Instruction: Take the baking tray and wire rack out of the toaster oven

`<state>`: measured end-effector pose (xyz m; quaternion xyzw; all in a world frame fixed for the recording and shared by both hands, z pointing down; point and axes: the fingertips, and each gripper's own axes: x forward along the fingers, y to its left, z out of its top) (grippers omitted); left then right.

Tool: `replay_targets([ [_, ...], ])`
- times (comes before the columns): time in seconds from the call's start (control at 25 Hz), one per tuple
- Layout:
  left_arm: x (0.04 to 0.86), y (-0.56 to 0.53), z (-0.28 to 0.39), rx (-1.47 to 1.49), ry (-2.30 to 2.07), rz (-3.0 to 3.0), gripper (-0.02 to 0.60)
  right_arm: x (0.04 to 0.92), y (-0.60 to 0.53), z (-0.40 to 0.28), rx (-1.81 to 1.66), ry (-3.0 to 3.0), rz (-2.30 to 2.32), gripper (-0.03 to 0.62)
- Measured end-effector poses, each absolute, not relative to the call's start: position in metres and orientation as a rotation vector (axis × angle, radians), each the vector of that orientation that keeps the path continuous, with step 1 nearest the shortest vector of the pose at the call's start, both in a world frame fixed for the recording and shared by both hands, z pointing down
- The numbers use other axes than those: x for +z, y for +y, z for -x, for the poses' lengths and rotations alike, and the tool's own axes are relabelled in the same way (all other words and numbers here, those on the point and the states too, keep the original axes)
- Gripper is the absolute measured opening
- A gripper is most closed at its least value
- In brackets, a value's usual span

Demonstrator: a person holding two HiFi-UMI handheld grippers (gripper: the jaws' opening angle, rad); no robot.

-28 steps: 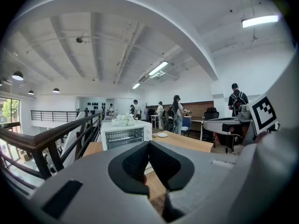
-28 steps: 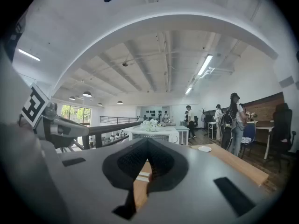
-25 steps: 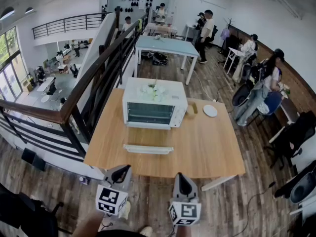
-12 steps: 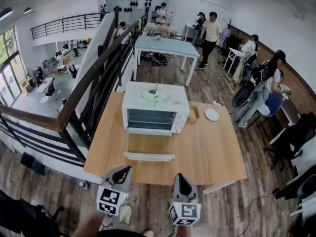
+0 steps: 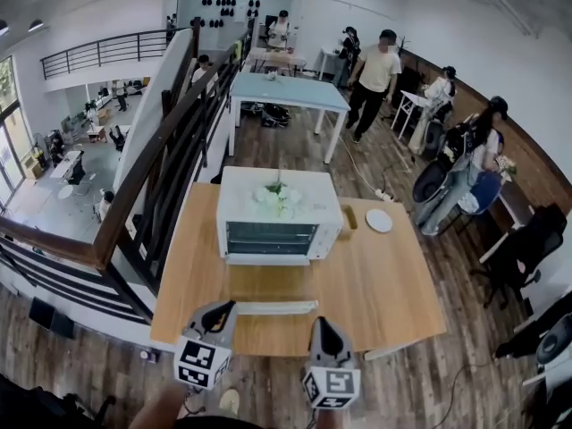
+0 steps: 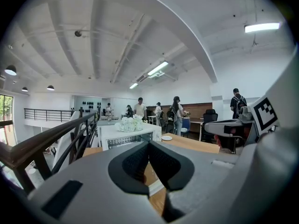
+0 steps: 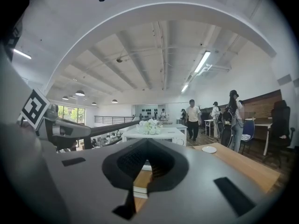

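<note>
Standing mid-bench [image 5: 384, 284], the white toaster oven [image 5: 279, 226] has its glass door shut, and the tray and rack cannot be made out behind it. The left claw [image 5: 227, 306] and right claw [image 5: 320, 321] hang at the near edge. Both are pinched fully together and hold nothing. They are well apart from the oven, with a white strip [image 5: 277, 307] lying between their tips.

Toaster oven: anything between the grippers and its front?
Only a long white bar lying across the table in front of the toaster oven; whether it's the open door's handle is unclear. Left gripper and right gripper are shut, empty.
</note>
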<state>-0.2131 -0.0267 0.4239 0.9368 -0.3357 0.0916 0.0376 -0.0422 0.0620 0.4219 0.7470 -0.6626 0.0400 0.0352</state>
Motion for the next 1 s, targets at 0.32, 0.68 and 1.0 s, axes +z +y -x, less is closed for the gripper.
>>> replay_targets([
  [0.32,0.426,-0.078,0.213,0.272,-0.935,-2.893,0.003,0.425,0.017,0.048,0.124,-1.979,-2.35,-0.002],
  [0.68,0.427,-0.118,0.206,0.245,-0.889,-2.917,0.003,0.43,-0.016,0.047,0.153,-1.928,-2.375,-0.002],
  [1.0,0.443,-0.14,0.189,0.277,-0.917,-2.872,0.003,0.447,-0.048,0.028,0.215,-1.958,-2.333,-0.002],
])
